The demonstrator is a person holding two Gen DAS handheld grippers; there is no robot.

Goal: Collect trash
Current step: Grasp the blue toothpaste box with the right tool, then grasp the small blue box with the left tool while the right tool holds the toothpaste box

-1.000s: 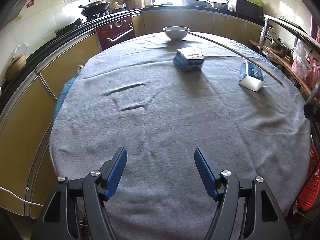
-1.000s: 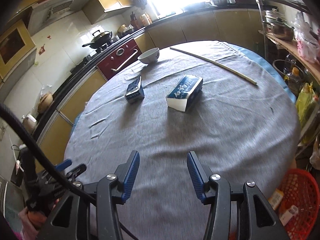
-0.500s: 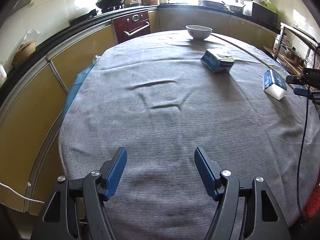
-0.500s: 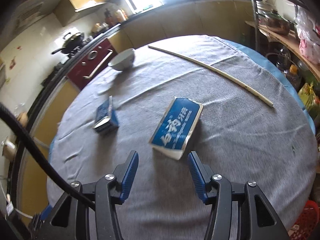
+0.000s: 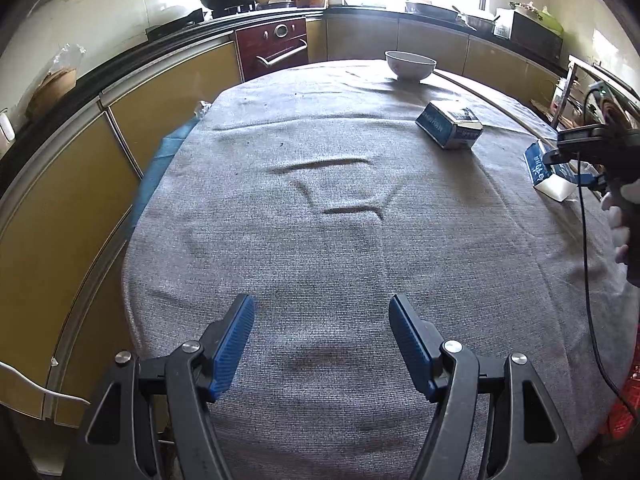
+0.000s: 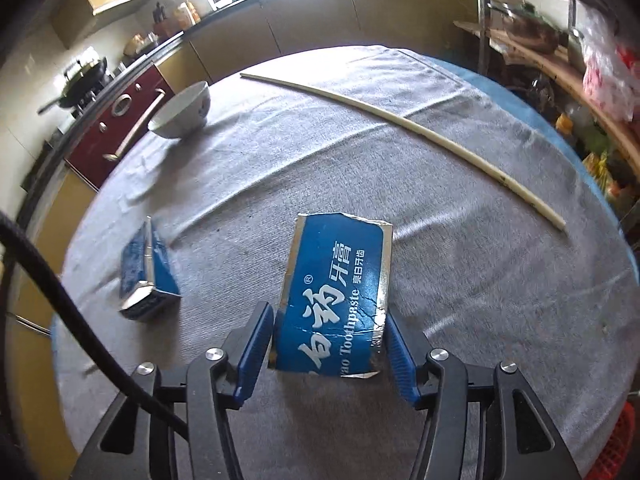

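A torn blue toothpaste box (image 6: 336, 300) lies on the grey tablecloth; its near end sits between the fingers of my right gripper (image 6: 329, 334), which is open around it with both pads close to its sides. The box also shows in the left wrist view (image 5: 548, 176), partly hidden by the right gripper. A smaller blue carton (image 6: 146, 276) lies to its left, also in the left wrist view (image 5: 450, 124). My left gripper (image 5: 322, 332) is open and empty above the near part of the table.
A white bowl (image 6: 182, 112) stands at the table's far side, also in the left wrist view (image 5: 410, 65). A long pale stick (image 6: 404, 124) lies across the far right. A red basket (image 6: 618, 436) sits low right. Kitchen cabinets (image 5: 160, 92) ring the table.
My right gripper has moved forward and down until the toothpaste box's near end lies between its fingers. My left gripper has shifted left, so the cartons now sit further right in its view.
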